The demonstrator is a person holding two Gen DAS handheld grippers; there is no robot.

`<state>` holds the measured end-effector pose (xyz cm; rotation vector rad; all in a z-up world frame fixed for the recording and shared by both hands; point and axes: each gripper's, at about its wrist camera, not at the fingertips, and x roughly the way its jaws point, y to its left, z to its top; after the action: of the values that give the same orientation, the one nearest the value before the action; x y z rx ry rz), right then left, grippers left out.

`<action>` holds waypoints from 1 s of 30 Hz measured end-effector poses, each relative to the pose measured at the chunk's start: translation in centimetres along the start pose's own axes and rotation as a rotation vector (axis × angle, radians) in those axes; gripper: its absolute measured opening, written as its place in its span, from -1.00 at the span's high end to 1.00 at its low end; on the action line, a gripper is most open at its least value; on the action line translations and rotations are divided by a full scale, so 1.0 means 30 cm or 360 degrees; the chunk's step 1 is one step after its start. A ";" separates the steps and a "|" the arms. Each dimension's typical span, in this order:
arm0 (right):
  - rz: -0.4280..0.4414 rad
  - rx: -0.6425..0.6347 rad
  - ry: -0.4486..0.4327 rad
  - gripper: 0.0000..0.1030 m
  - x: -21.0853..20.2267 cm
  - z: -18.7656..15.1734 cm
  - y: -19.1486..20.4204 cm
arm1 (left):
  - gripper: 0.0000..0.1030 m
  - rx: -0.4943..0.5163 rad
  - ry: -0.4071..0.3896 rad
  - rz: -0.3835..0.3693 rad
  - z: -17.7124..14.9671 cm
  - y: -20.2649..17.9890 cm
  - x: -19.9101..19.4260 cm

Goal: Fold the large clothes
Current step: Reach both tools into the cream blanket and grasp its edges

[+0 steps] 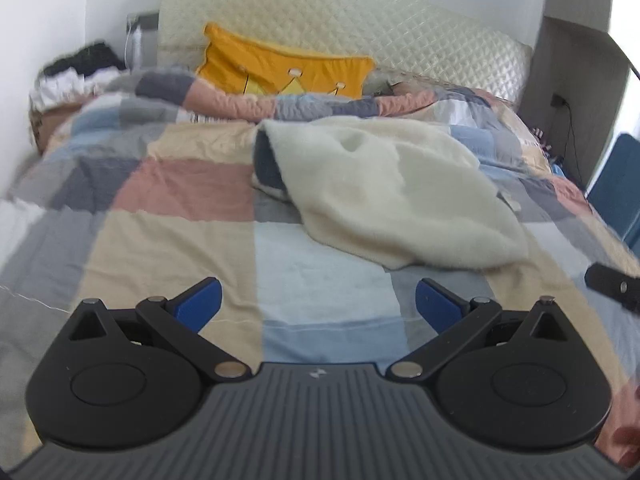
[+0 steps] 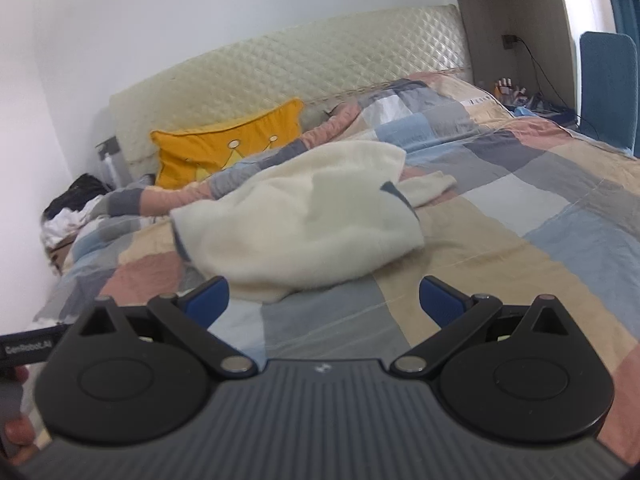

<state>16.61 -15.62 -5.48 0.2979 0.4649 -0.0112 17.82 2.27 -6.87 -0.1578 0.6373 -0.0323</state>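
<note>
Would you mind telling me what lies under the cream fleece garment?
The fleece lies crumpled on the patchwork quilt. A dark blue part of it peeks out at its edge. Anything else beneath is covered.

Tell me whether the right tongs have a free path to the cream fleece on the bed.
Probably yes. The right tongs are open, and only bare quilt lies between them and the near edge of the fleece; nothing blocks the way.

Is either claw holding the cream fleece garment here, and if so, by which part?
Nothing is held. The left claw and right claw are both open and apart from the cream fleece garment, which lies crumpled on the patchwork quilt.
</note>
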 end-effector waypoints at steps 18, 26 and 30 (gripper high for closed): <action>0.0504 0.0868 0.0544 -0.99 0.554 0.031 -0.114 | -1.00 -0.0434 0.0157 -0.0262 0.183 0.178 0.624; 0.0505 0.0835 0.0684 -0.83 0.735 -0.053 -0.078 | -1.00 -0.0599 0.0216 -0.0446 0.214 0.278 0.943; 0.0432 0.0928 0.0696 -0.84 0.830 -0.103 -0.079 | -1.00 -0.0623 0.0193 -0.0566 0.269 0.346 1.103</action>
<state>37.32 -15.58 -19.81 0.9461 0.8504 0.1893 49.04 11.02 -21.62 -0.6506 0.7260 -0.2623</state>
